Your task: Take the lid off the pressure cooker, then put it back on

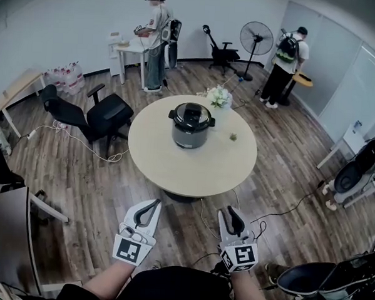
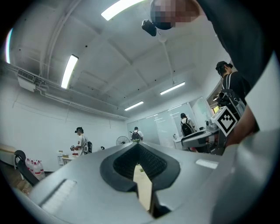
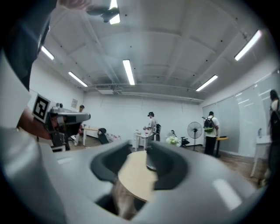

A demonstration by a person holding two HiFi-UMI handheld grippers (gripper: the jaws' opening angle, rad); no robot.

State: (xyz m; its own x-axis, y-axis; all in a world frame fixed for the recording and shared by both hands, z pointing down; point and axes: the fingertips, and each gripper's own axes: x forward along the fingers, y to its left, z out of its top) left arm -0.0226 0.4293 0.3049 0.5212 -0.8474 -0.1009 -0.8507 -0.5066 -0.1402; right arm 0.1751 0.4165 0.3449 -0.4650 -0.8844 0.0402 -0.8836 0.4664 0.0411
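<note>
The pressure cooker (image 1: 190, 127), steel-sided with its black lid (image 1: 191, 115) on, stands on the far half of a round beige table (image 1: 174, 167). My left gripper (image 1: 148, 208) and right gripper (image 1: 232, 216) hover side by side over the wood floor, short of the table's near edge. Both point toward the table and are shut on nothing. Between the right gripper's jaws (image 3: 142, 164) in the right gripper view show the tabletop (image 3: 133, 177) and the cooker (image 3: 150, 159). The left gripper view looks over its shut jaws (image 2: 139, 162) at the room.
White flowers (image 1: 219, 98) and a small plant (image 1: 233, 137) share the table. A black office chair (image 1: 95, 113) stands left of it, with cables on the floor around. Two people (image 1: 157, 38) (image 1: 286, 63) and a fan (image 1: 256, 40) are at the back. A dark chair seat (image 1: 312, 279) sits near right.
</note>
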